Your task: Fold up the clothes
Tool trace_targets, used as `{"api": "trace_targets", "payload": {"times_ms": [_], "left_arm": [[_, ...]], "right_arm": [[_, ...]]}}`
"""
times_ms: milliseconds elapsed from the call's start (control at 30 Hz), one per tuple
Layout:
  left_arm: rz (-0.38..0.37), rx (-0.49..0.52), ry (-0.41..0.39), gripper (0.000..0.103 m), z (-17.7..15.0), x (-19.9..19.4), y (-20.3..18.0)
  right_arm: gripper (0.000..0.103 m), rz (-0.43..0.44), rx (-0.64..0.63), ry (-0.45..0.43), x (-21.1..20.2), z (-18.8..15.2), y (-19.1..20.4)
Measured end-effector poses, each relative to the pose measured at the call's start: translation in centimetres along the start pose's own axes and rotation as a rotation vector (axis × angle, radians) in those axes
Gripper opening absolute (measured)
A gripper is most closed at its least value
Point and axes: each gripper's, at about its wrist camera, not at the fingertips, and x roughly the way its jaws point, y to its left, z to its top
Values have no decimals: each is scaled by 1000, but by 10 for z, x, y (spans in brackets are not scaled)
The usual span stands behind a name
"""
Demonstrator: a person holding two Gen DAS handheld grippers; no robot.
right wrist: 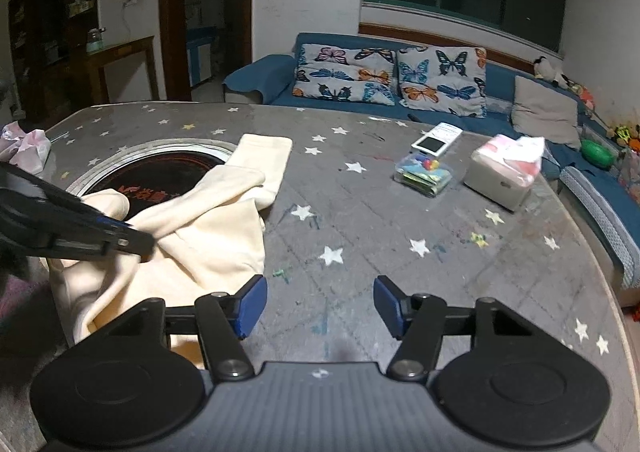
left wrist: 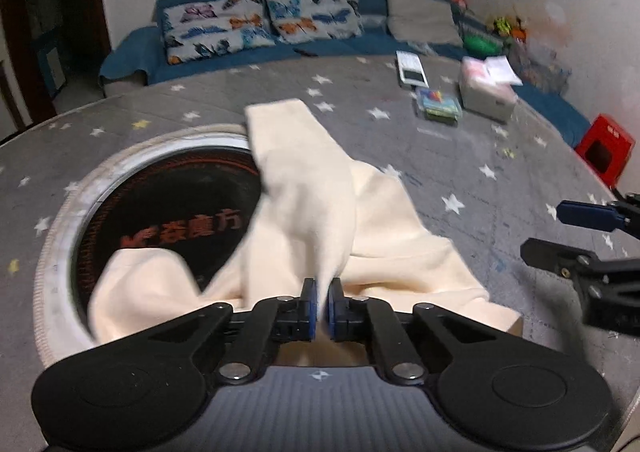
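The desk (right wrist: pixel 400 220) in front of me is wide, covered in a grey cloth with white stars, and has a round dark inset (left wrist: pixel 168 204) with red lettering on its left part. Behind it runs a blue sofa (right wrist: pixel 440 116) with butterfly cushions (right wrist: pixel 348 72). The cream garment (left wrist: pixel 320 220) lies crumpled on the near left of the desk, partly over the round inset, with one sleeve (right wrist: pixel 268 156) stretched away toward the far side. My left tool (left wrist: pixel 322 304) is clenched on a fold of that garment, the cloth pinched between its blue pads and rising from them. My right tool (right wrist: pixel 320 304) stands released, pads well apart, over bare desk just to the right of the garment's edge, nothing between them. Farther right on the desk sit a white tissue box (right wrist: pixel 500 176), a small clear box of coloured things (right wrist: pixel 424 172) and a white flat device (right wrist: pixel 436 138).
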Motion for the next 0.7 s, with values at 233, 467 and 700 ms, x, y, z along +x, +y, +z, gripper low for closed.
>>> {"api": "trace_targets", "payload": {"times_ms": [233,467,700], "left_arm": [[37,-87,-31,6,-7,-29,37],[48,-126,-36,6,-11,-39,55],[80,-160,-61,6,-18,-53,70]], "right_arm": [[54,72,-16,1,21,21,10],[53,118,-16,24,52,40,24],[53,113,-21,48,80,54,29]]}}
